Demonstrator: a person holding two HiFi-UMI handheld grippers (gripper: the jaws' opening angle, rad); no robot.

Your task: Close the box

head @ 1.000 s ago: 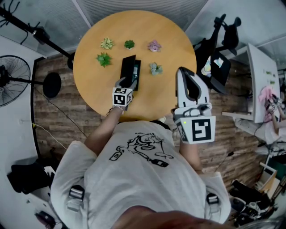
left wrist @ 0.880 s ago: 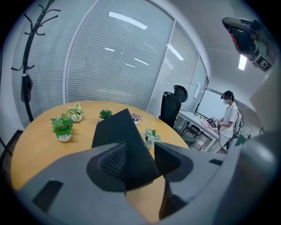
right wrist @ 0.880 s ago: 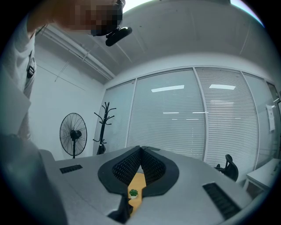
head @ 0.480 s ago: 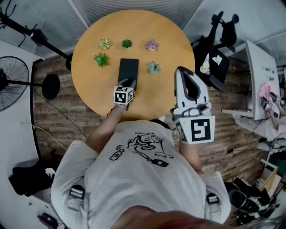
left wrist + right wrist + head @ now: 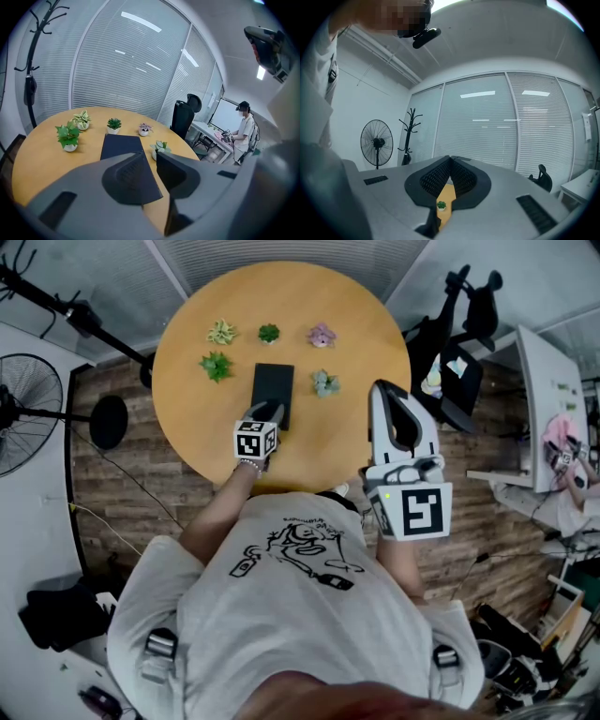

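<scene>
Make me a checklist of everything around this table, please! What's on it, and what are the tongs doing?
Surface: round wooden table standing on a wood-plank floor.
Job's things: black box lies flat with its lid down, closed.
Clutter: five little potted plants around the box; none touches it.
Tongs: left tongs are at the box's near end. Their jaws have just been closing to a narrow gap, then eased open a little, and nothing is gripped between them. Right tongs are shut and empty, held up at the table's right side.
Cables: one thin cable on the floor left of the table.
Surroundings: fan, coat stand, office chair, a person at a desk.
</scene>
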